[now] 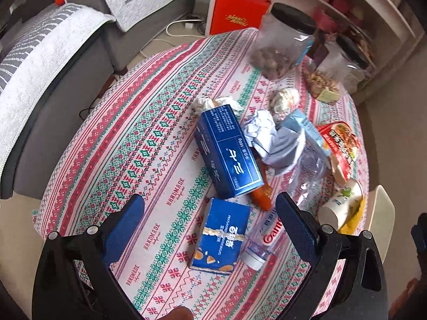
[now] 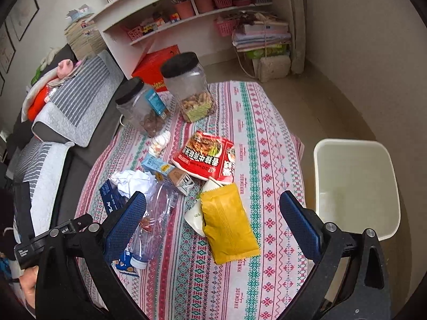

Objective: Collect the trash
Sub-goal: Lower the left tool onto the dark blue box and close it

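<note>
Blue textured pads face each other across a wide gap on both tools, and I find nothing held or touched by either. My left gripper [image 1: 209,222] hangs spread wide above the patterned tablecloth [image 1: 149,144]; in its view a small blue carton [image 1: 220,240] lies flat between the two fingers, below them, with a clear plastic bottle [image 1: 291,208] with a white cap running just beside the carton toward the right finger. Beyond the carton a long dark blue box [image 1: 229,152] rests on the cloth, an orange wrapper [image 1: 263,197] showing from under its near end, and crumpled white paper [image 1: 269,138] lies against its right side. My right gripper [image 2: 213,213] is likewise spread wide and empty. In its view a yellow snack packet [image 2: 229,226] lies flat on the cloth between the fingers, partly covering a white pouch [image 2: 194,217]; a red noodle wrapper [image 2: 206,156] lies just beyond, touching a small light blue drink carton [image 2: 166,169]. The clear bottle lies beside the left finger. Two black-lidded clear jars [image 2: 186,85] stand at the far end of the table. A cream-coloured bin [image 2: 355,186] stands on the floor beside the table, past the right finger; its interior shows no trash.
</note>
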The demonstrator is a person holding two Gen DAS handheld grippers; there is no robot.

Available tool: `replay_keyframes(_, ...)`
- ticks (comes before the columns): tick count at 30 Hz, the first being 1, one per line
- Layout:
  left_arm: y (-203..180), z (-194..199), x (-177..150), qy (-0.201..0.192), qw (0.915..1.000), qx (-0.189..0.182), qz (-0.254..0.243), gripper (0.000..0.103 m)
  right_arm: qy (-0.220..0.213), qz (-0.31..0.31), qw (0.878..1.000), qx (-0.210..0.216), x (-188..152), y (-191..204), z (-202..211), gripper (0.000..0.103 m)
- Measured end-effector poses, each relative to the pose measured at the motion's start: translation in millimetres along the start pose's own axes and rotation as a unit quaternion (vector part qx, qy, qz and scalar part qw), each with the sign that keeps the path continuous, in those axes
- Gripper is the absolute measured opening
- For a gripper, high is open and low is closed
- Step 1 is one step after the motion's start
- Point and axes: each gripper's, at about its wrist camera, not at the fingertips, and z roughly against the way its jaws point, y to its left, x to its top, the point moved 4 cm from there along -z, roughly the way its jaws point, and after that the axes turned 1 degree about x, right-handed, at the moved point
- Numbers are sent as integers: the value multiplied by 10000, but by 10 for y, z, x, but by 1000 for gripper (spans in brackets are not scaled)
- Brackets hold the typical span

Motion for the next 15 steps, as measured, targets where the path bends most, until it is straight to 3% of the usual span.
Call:
replay_keyframes(2,-8,-92,88,59,9998,-79,144,90,27,0,10000,-28,25,-2,-75,96)
replay_keyframes(9,-117,-529,208,440,9988,145,187,78,208,103,9997,-27,84,53,-339,96)
replay_keyframes(12,-133,-639,312,399,9987,237,211,77,229,191,9996,-14,119,115,-426,96)
replay_keyframes(15,-149,-749,391,429,9986,248,209,67,313,173,9993,75,150,173,-559,96)
